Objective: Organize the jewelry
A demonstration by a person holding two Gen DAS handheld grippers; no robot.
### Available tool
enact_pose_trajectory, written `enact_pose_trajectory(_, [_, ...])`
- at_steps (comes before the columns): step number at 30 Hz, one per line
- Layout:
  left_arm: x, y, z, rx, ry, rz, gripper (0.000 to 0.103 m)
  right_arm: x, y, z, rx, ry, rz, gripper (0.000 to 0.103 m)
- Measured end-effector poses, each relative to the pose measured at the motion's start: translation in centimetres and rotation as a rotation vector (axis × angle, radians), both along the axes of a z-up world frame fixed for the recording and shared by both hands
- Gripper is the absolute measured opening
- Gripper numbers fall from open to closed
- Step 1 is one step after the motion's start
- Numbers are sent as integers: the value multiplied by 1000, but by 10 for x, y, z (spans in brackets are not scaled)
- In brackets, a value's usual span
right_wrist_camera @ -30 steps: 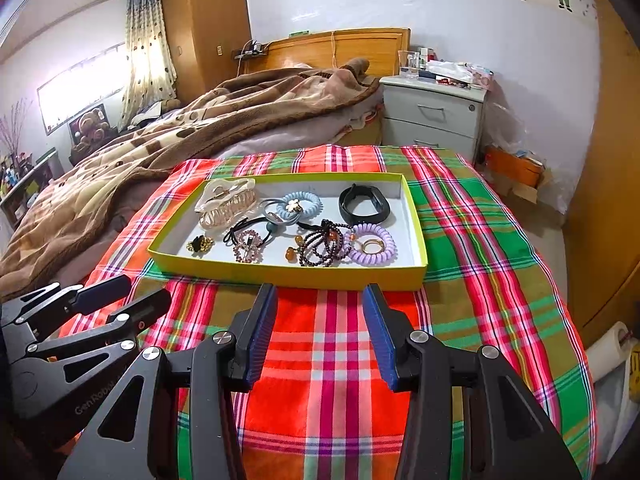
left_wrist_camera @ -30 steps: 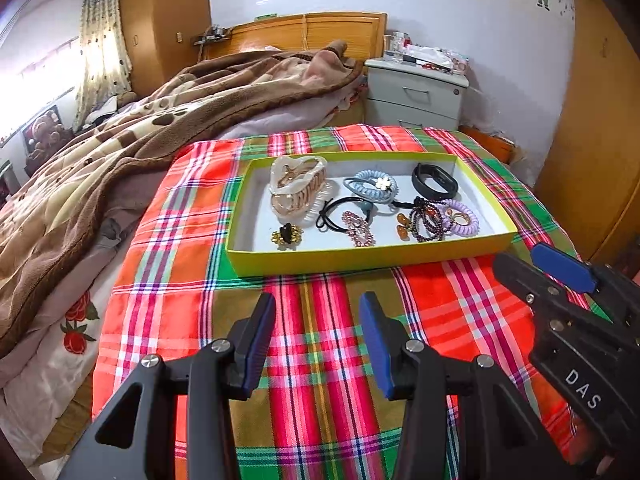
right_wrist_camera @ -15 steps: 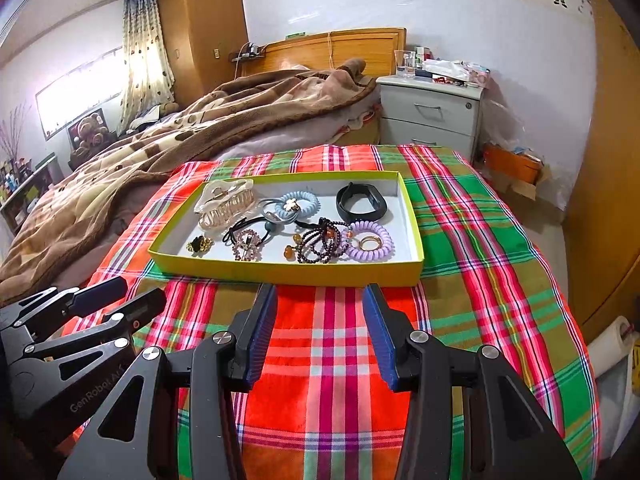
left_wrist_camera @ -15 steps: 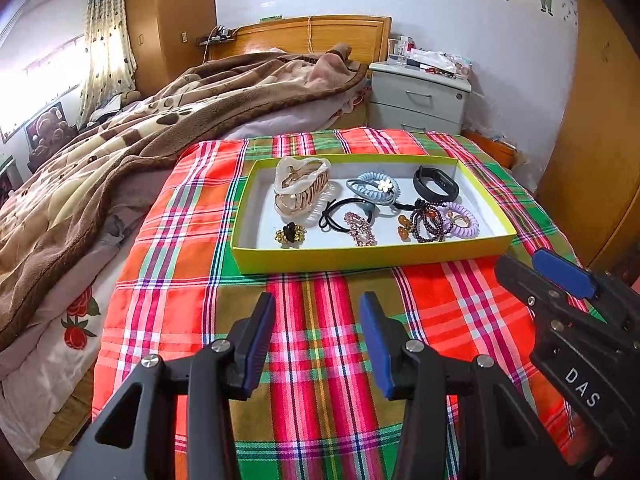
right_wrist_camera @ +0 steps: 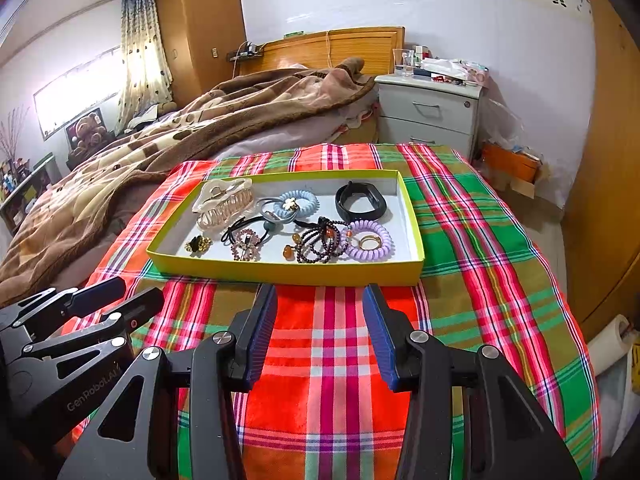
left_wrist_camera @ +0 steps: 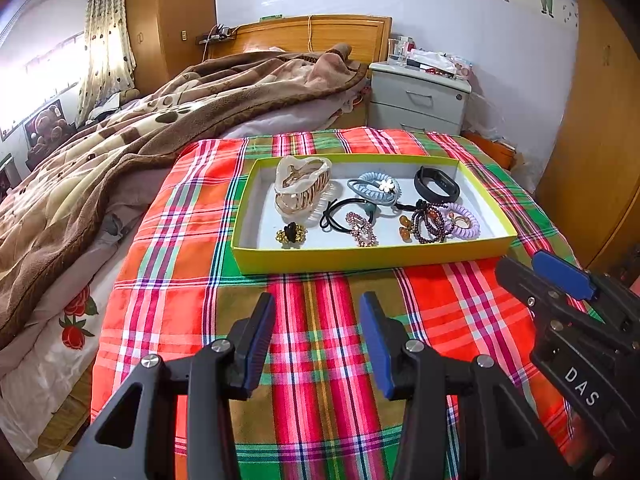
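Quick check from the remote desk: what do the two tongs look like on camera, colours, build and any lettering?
Both tongs are matte black plastic frames with triangular cut-outs and silver pivot screws, and each finger carries a ribbed blue pad. The left tongs show white lettering reading GenRobot.AI on the body in the right wrist view. The right tongs carry white letters DAS. No cables, hands or sleeves are visible.

You get bright daylight from the blown-out window [left_wrist_camera: 36,80], sharp focus, and fisheye bending with dark corners.

Bedroom w/ wooden headboard [left_wrist_camera: 320,34], grey nightstand [left_wrist_camera: 418,98], curtained window [right_wrist_camera: 76,96], brown blanket [left_wrist_camera: 120,140].
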State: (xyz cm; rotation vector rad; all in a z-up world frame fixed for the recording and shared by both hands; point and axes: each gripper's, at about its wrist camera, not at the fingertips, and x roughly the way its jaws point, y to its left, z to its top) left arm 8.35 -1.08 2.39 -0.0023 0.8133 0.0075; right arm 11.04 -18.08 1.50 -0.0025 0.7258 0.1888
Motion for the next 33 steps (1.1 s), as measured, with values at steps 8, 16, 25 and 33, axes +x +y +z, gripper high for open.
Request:
enact_pose_trajectory(8, [0,2,-1,-4,3,0,45,1,1,0,0,0,-1,45])
enact_pose_trajectory(16, [1,2,-1,-2,6,0,45,1,1,0,0,-1,-1,45])
enact_pose_trajectory(25, [1,1,-1,9,-1,4,45,2,0,0,1,2,-7,45])
enact_pose_trajectory(33, [4,3,-4,6,12,12,45,3,-1,0,2,3,-8,45])
